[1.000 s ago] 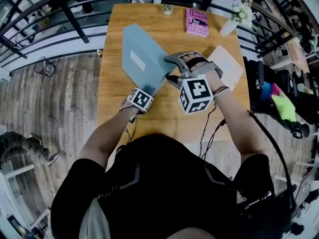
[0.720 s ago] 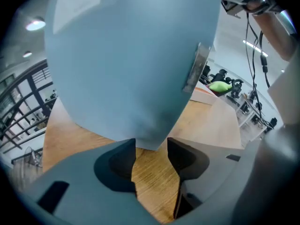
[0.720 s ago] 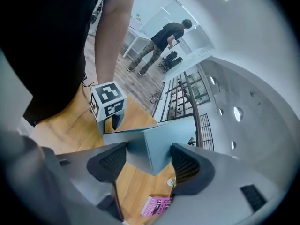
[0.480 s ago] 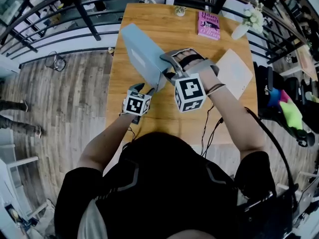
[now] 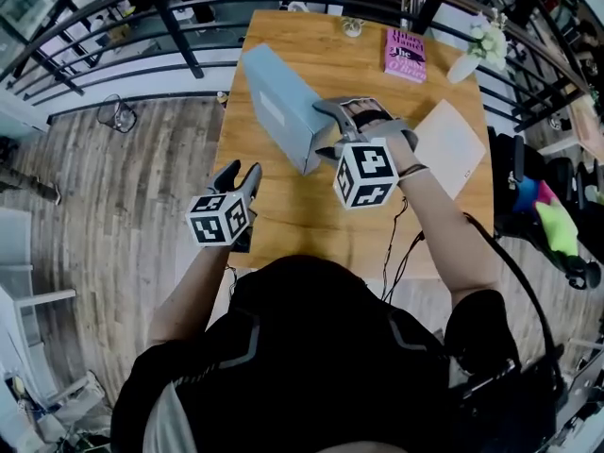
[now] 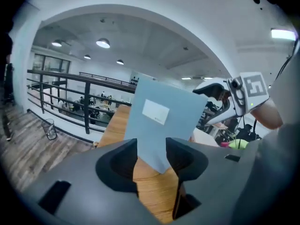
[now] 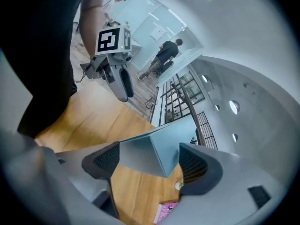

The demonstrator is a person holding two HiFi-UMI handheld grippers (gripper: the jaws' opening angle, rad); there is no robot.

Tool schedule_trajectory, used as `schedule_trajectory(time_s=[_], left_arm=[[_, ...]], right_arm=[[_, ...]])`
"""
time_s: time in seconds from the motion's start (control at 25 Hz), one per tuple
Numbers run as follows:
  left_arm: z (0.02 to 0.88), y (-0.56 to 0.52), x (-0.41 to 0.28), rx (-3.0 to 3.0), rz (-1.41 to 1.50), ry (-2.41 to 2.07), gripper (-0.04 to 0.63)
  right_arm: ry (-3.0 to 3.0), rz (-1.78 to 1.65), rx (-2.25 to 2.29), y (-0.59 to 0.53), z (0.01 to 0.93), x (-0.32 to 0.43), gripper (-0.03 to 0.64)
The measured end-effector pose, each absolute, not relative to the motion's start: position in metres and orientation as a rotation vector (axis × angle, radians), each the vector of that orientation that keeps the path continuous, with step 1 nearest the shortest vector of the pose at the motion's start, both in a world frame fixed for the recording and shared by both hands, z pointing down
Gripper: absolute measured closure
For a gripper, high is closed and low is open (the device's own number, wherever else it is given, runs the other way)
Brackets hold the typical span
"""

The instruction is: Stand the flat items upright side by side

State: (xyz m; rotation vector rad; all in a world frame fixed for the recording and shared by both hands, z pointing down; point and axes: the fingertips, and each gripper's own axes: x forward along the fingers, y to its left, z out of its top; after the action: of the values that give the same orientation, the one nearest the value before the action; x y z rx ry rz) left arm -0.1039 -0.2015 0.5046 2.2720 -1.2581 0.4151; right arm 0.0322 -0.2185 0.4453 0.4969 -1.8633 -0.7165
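Observation:
A grey-blue folder with a white label stands on edge on the wooden table. My right gripper straddles its near end. Its jaws have just been opening, and in the right gripper view the folder's corner sits between the pads with a gap at the right one. My left gripper hangs off the table's left edge, apart from the folder. Its jaws have been closing with nothing between them, and the folder stands well beyond them. A pink book and a white booklet lie flat.
A white vase of flowers and a small cup stand along the table's far edge. A black railing runs past the far and left sides. Wooden floor lies to the left.
My left gripper has let go of the folder's near end and swung left and up, past the table's edge. The folder has risen from a lean to standing. The right gripper's jaws stand wider.

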Motion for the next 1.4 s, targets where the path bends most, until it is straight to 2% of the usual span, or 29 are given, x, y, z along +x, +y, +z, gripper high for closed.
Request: schedule_trajectory(time_s=[0.32, 0.4, 0.48, 0.64, 0.92, 1.0, 1.24, 1.4], left_arm=[[0.442, -0.190, -0.155, 2.318, 0.272, -1.482, 0.388], [0.428, -0.187, -0.163, 2.346, 0.221, -1.510, 0.420], [0.414, -0.185, -0.169, 2.369, 0.175, -1.541, 0.423], [0.392, -0.185, -0.177, 2.445, 0.208, -1.603, 0.427], [0.376, -0.184, -0.196, 2.472, 0.192, -1.640, 0.445], [0.375, -0.184, -0.202, 2.473, 0.201, -1.647, 0.445], [0.374, -0.187, -0.226, 2.455, 0.203, -1.662, 0.450], [0.372, -0.188, -0.241, 2.447, 0.141, -1.622, 0.497]], right_arm=[[-2.256, -0.285, 0.899, -0.216, 0.422, 0.049, 0.189], [-2.318, -0.166, 0.975, -0.217, 0.427, 0.052, 0.189], [-2.392, -0.025, 1.059, -0.218, 0.433, 0.053, 0.189], [-2.502, 0.250, 1.183, -0.218, 0.443, 0.055, 0.189], [-2.502, 0.327, 1.208, -0.227, 0.457, 0.037, 0.193], [-2.485, 0.340, 1.215, -0.230, 0.464, 0.033, 0.199], [-2.417, 0.423, 1.341, -0.243, 0.484, 0.032, 0.302], [-2.386, 0.518, 1.401, -0.253, 0.488, 0.019, 0.301]])
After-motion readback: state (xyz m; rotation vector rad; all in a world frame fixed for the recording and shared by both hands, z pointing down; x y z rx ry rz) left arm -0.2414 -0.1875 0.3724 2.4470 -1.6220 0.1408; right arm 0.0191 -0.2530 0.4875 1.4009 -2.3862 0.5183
